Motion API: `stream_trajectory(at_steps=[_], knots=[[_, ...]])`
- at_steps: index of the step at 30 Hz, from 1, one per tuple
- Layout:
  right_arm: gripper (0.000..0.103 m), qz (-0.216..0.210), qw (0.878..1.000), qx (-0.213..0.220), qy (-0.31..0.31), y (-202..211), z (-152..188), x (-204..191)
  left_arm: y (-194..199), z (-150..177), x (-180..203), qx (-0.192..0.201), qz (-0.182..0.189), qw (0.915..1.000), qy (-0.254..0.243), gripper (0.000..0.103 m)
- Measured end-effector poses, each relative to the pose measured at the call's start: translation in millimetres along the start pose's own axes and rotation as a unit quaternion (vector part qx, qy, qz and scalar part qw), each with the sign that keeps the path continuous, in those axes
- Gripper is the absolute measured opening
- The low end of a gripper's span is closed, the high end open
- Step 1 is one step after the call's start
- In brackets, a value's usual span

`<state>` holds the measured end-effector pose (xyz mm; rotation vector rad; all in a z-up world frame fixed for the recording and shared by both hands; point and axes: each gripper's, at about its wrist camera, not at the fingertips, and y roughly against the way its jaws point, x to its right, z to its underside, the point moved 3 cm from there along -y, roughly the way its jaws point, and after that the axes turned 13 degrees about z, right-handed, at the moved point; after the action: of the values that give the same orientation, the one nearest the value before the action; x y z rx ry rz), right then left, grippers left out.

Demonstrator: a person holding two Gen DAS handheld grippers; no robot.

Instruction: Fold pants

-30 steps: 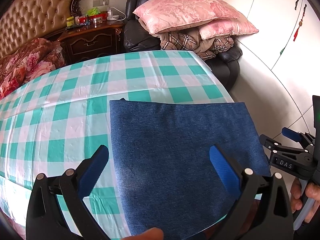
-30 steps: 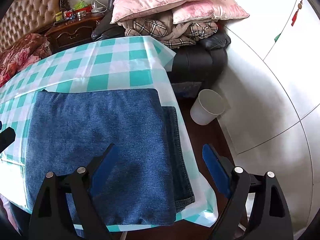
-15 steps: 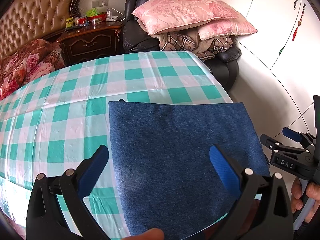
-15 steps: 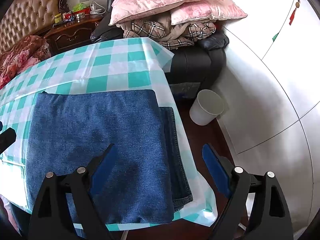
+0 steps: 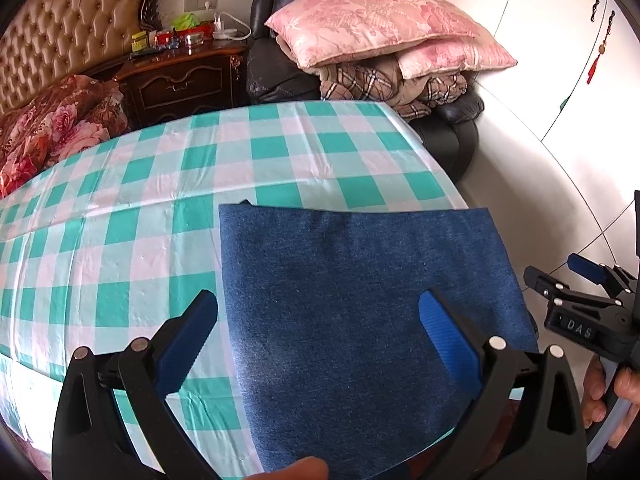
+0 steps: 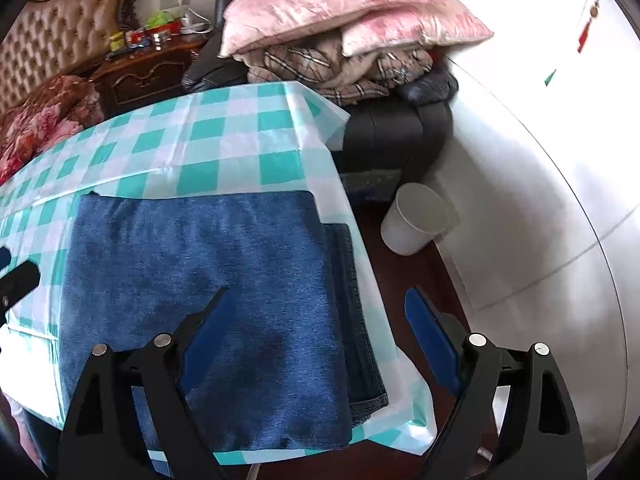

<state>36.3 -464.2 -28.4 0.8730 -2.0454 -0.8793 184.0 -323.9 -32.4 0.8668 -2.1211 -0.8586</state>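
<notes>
The blue denim pants [image 5: 360, 304] lie folded into a flat rectangle on the green-and-white checked tablecloth [image 5: 160, 216], near the table's right front corner. In the right wrist view the pants [image 6: 224, 288] show a darker lower layer sticking out along their right edge. My left gripper [image 5: 318, 338] is open and empty, hovering above the near part of the pants. My right gripper [image 6: 316, 334] is open and empty above the pants' right edge; it also shows at the right of the left wrist view [image 5: 576, 292].
A black armchair [image 5: 280, 68] piled with pink pillows [image 5: 376, 20] and blankets stands behind the table. A dark nightstand [image 5: 184, 80] and a bed [image 5: 48, 120] are at the back left. A white bin [image 6: 416, 224] stands on the floor right of the table, by white wardrobe doors.
Both grippers have drifted back slightly and stay open. The pants have not moved.
</notes>
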Motion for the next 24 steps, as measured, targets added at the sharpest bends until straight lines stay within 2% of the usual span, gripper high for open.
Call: stream_trajectory(at_steps=[24], knots=[[0.083,0.006,1.000,-0.008,-0.005,-5.9,3.9,7.1,-2.1,2.8,2.7,-0.003,0.003,1.0000,-0.002,0.101]])
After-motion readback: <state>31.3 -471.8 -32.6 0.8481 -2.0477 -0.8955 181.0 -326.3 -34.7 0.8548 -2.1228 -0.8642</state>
